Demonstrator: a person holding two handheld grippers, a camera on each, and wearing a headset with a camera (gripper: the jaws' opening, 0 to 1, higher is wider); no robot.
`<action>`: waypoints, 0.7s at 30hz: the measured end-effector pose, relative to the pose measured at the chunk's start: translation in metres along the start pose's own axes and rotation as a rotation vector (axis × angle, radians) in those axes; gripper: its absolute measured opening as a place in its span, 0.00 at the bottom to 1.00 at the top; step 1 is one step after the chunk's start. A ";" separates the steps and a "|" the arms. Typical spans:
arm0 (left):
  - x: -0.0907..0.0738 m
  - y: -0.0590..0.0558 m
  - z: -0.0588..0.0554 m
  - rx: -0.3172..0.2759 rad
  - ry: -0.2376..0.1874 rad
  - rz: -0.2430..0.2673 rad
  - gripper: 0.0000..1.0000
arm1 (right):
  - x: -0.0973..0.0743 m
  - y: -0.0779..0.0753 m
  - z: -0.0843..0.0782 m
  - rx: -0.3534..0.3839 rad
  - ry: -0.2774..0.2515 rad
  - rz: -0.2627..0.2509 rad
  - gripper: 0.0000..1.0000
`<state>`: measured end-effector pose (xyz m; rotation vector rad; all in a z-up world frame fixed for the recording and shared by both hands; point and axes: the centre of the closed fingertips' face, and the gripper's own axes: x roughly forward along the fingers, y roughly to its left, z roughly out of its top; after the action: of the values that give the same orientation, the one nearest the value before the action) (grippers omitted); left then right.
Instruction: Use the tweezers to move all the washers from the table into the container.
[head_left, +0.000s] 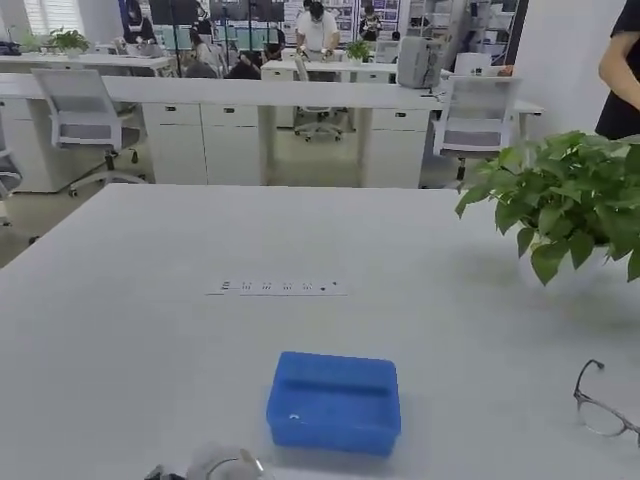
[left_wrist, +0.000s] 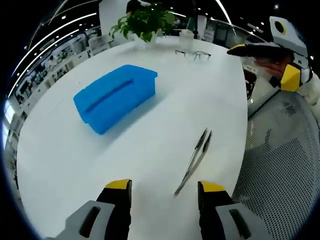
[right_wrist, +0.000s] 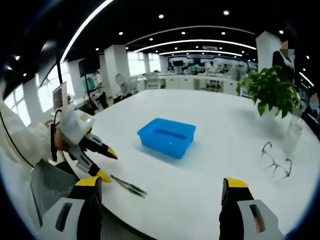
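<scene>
A blue container (head_left: 333, 402) (left_wrist: 115, 95) (right_wrist: 166, 136) sits near the table's front edge. A small pale speck (head_left: 294, 418) lies inside it. Further back, a row of tiny washers (head_left: 275, 287) lies on the table. Metal tweezers (left_wrist: 195, 159) (right_wrist: 127, 186) lie flat at the table's near edge. My left gripper (left_wrist: 165, 186) (right_wrist: 109, 166) hovers open just behind them, its jaws apart on either side of their tail end. My right gripper (right_wrist: 162, 183) (left_wrist: 260, 62) is held off the table edge, open and holding nothing.
A potted plant (head_left: 570, 195) (right_wrist: 272, 90) stands at the right. A pair of glasses (head_left: 600, 410) (left_wrist: 192, 54) (right_wrist: 275, 162) lies right of the container. The white table (head_left: 120, 320) is bare around the washers. Desks, chairs and people fill the room behind.
</scene>
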<state>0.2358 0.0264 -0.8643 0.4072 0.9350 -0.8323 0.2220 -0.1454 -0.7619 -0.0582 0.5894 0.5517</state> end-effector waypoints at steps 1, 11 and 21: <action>-0.004 0.004 -0.001 -0.019 -0.020 0.007 0.55 | 0.000 -0.003 -0.002 0.004 0.003 -0.012 0.99; -0.056 0.023 0.000 -0.291 -0.214 0.070 0.73 | 0.003 -0.007 -0.009 0.010 0.016 -0.039 0.99; -0.111 0.032 -0.004 -0.410 -0.367 0.268 0.84 | 0.002 -0.010 -0.012 -0.016 0.031 -0.057 0.99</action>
<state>0.2230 0.0988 -0.7751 0.0172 0.6661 -0.4333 0.2220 -0.1554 -0.7742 -0.0981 0.6116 0.5005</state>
